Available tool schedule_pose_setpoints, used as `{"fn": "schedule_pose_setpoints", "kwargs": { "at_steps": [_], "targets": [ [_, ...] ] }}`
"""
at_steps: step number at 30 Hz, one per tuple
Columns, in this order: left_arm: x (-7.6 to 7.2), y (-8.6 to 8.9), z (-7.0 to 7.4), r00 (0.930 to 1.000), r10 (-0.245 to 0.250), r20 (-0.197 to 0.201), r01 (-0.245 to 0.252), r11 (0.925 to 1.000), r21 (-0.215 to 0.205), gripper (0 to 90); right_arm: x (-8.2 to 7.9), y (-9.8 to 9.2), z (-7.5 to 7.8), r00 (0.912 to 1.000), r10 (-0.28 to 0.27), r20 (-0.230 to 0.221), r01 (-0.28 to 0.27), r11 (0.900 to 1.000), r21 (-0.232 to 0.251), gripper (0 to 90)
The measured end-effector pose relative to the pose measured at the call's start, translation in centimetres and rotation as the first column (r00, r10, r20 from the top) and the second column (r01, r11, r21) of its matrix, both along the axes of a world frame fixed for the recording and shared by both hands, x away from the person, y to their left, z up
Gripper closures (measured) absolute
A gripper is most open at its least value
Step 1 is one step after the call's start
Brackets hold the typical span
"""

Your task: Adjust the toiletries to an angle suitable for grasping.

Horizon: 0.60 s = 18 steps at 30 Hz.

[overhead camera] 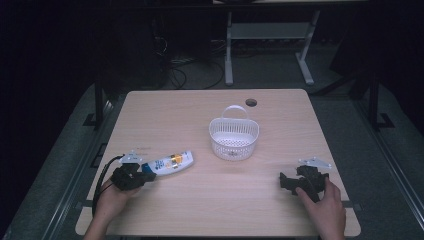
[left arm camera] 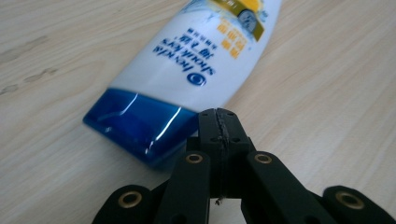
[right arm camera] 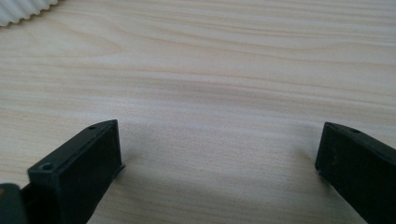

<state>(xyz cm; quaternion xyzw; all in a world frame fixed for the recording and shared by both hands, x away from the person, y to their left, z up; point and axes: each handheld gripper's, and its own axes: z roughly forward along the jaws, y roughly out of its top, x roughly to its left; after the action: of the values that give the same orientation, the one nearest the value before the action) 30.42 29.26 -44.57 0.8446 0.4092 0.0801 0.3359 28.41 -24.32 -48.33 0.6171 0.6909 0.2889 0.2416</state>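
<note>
A white shampoo bottle (overhead camera: pixel 171 162) with a blue cap (left arm camera: pixel 135 126) lies on its side at the front left of the wooden table (overhead camera: pixel 200 200). My left gripper (overhead camera: pixel 149 176) is shut with nothing between its jaws. Its tips (left arm camera: pixel 218 114) sit right at the cap end of the bottle (left arm camera: pixel 196 60), next to the cap's corner; I cannot tell if they touch it. My right gripper (overhead camera: pixel 285 181) rests low over the table at the front right. Its jaws stand wide open over bare wood (right arm camera: pixel 219 144).
A white plastic basket (overhead camera: pixel 215 131) with a handle stands upright at the table's middle, with nothing in it; its ribbed edge (right arm camera: pixel 23 9) shows far off in the right gripper view. A round cable hole (overhead camera: pixel 251 102) sits near the far edge.
</note>
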Motion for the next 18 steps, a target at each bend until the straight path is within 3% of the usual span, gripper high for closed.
{"fn": "schedule_pose_setpoints", "kwargs": {
  "at_steps": [7, 14, 18],
  "targets": [
    [0.5, 1.2, -0.3, 0.9989, 0.047, 0.009, -0.047, 0.9988, 0.015, 89.9, 0.0, 0.0, 0.0, 1.0, 0.0, 0.0, 0.0, 1.0, 0.0, 0.0],
    [0.3, 1.1, 0.1, 0.9989, 0.043, 0.015, -0.043, 0.9991, 0.0, 89.8, 0.0, 0.0, 0.0, 1.0, 0.0, 0.0, 0.0, 1.0, 0.0, 0.0],
    [0.3, 0.5, 1.3, 0.9988, 0.027, 0.04, -0.026, 0.9992, -0.03, 89.7, 0.0, 0.0, 0.0, 1.0, 0.0, 0.0, 0.0, 1.0, 0.0, 0.0]
  ]
}}
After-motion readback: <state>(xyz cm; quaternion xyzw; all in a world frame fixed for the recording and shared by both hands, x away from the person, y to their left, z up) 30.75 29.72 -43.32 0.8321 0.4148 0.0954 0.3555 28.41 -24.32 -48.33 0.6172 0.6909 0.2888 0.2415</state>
